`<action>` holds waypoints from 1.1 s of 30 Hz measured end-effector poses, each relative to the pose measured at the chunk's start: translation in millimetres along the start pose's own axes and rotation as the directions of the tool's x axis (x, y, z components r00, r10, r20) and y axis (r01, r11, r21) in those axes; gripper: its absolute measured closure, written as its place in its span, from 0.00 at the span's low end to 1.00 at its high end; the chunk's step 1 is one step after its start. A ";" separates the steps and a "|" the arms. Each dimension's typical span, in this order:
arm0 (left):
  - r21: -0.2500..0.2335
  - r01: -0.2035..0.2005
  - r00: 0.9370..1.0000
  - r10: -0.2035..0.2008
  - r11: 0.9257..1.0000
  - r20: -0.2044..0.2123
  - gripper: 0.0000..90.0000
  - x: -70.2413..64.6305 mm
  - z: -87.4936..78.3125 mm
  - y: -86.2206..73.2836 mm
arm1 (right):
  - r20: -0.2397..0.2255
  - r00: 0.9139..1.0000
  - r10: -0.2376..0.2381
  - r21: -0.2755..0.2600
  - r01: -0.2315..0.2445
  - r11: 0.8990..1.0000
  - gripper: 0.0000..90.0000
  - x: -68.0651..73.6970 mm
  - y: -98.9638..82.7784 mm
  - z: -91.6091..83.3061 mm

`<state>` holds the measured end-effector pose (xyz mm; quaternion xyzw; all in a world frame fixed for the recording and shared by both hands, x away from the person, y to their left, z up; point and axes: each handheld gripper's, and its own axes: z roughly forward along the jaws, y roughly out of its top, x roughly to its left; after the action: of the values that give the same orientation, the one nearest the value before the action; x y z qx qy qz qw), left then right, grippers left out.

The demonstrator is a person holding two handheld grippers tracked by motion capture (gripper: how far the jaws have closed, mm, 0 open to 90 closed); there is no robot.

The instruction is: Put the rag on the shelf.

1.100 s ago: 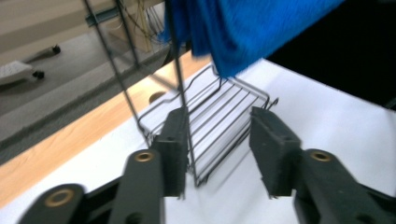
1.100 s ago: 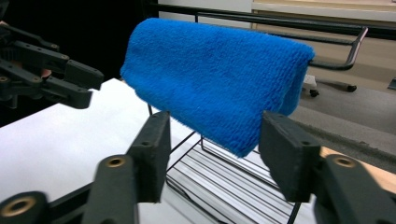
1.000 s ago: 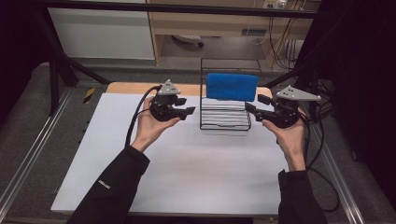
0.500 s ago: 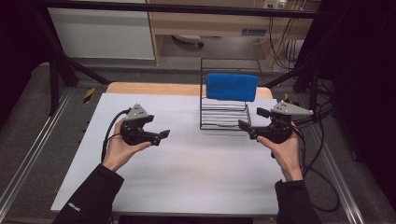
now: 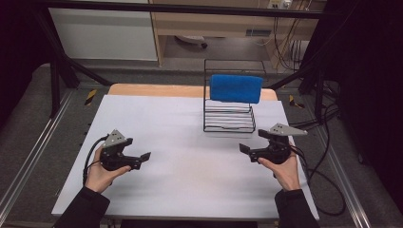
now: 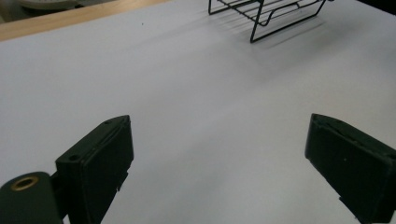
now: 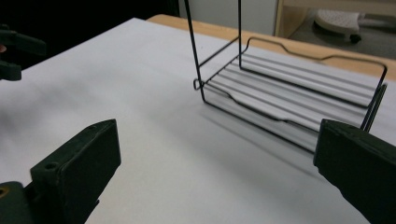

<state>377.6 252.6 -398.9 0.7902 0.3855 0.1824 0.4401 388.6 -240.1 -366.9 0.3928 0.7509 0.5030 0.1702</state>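
A black wire rack (image 5: 229, 118) stands at the back right of the white table (image 5: 180, 137), with a blue cloth (image 5: 236, 88) draped over its top rail. My left gripper (image 5: 142, 160) is held low over the table's front left and points right. It is open, its jaws have just been opening, and only bare table lies between them (image 6: 219, 126). My right gripper (image 5: 247, 153) hovers in front of the rack's right corner and points left. It is open too, its jaws have also just been opening, and there is nothing between them (image 7: 219, 130). The rack's wire base (image 7: 289, 88) lies just ahead.
A strip of bare wood (image 5: 157, 90) runs along the table's far edge. Metal frame rails (image 5: 28, 156) flank both sides. Cables (image 5: 323, 156) trail off the right edge. My left gripper (image 7: 14, 51) shows far off in the right gripper view.
Both hands have dropped and pulled back from the rack toward the near edge, the left one also swinging out to the left. Both pairs of jaws stand wider apart.
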 end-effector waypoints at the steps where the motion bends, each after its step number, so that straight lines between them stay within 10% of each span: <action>1: 0.008 -0.004 1.000 0.004 1.000 -0.001 0.09 0.2 -1.1 -4.2 | 0.000 1.000 0.005 0.007 -0.005 1.000 0.01 -0.6 -4.7 0.8; 23: 0.042 0.007 1.000 -0.008 0.999 0.017 0.09 8.1 -8.0 -54.2 | -0.012 0.998 0.056 0.109 -0.054 0.993 0.01 -21.6 -88.3 -14.2; 33: 0.048 0.015 1.000 -0.015 0.999 0.013 0.09 10.6 -9.8 -60.4 | -0.004 0.999 0.039 0.152 -0.038 0.988 0.01 -22.6 -95.0 -12.7</action>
<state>351.2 285.3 -444.7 0.7987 0.3927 0.1647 0.4250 354.8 -282.8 -449.0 0.4175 0.7798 0.4487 0.1272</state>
